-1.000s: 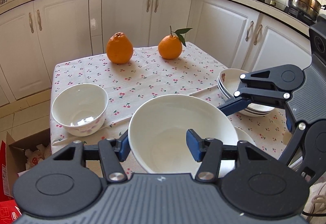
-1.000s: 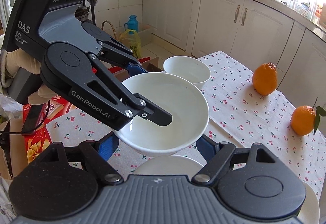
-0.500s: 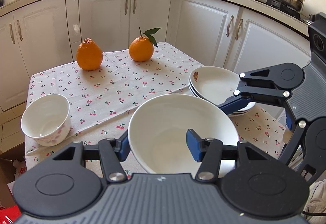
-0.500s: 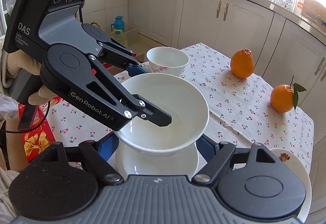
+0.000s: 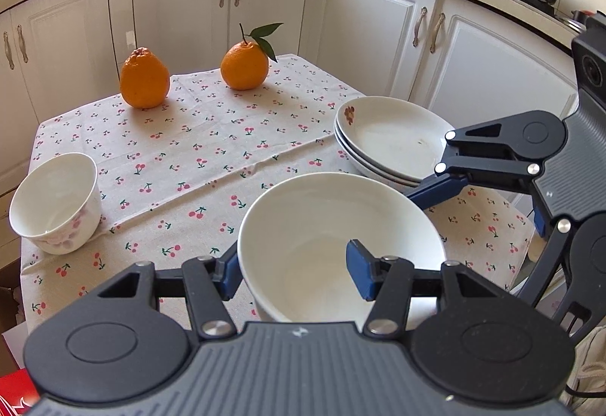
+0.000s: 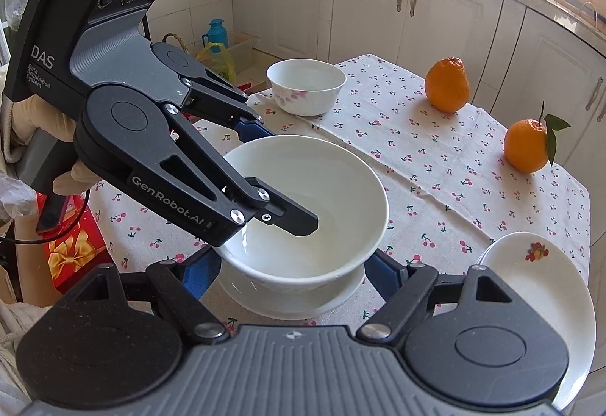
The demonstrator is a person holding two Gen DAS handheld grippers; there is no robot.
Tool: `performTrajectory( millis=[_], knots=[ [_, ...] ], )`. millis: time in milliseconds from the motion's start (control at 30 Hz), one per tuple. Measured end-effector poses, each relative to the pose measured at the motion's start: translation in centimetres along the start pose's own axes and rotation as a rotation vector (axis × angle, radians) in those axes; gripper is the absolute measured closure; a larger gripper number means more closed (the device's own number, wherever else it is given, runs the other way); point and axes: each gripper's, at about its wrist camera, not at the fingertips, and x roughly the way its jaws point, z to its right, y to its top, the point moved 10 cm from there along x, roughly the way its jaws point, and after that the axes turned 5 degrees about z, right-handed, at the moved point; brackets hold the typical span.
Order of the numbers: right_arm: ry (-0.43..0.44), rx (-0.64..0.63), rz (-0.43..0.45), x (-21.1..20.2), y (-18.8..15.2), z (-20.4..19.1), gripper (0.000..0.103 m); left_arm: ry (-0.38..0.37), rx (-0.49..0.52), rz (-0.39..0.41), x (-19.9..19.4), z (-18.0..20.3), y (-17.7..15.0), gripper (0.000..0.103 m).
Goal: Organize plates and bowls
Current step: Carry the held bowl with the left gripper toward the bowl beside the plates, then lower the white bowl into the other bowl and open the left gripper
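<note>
The large white bowl (image 6: 303, 211) hangs just above another bowl (image 6: 291, 296) on the tablecloth (image 5: 212, 154). The left gripper (image 5: 293, 274) clamps its near rim; the right gripper (image 6: 291, 270) straddles its base, contact unclear. Step: nesting. Next: lower squarely, then release.

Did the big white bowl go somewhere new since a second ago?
Yes. The large white bowl, clamped at its rim by the left gripper, was carried sideways over the cherry-print tablecloth; it now hangs above a white plate, nearer the stack of white plates. The right gripper moved along, straddling it. Grips unchanged. The small flowered bowl and two oranges stayed put.
</note>
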Motion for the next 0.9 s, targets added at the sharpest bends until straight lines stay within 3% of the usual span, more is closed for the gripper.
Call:
performTrajectory(
  millis=[767,900],
  knots=[
    [0.026,0.024,-0.044,1.0,-1.2,0.3,0.017,0.008,0.039,-0.007,0.7,0.3,-0.6,0.046],
    [0.03,0.012,-0.033,1.0,-1.1,0.2,0.012,0.019,0.041,0.0,0.6,0.0,-0.6,0.045]
  ],
)
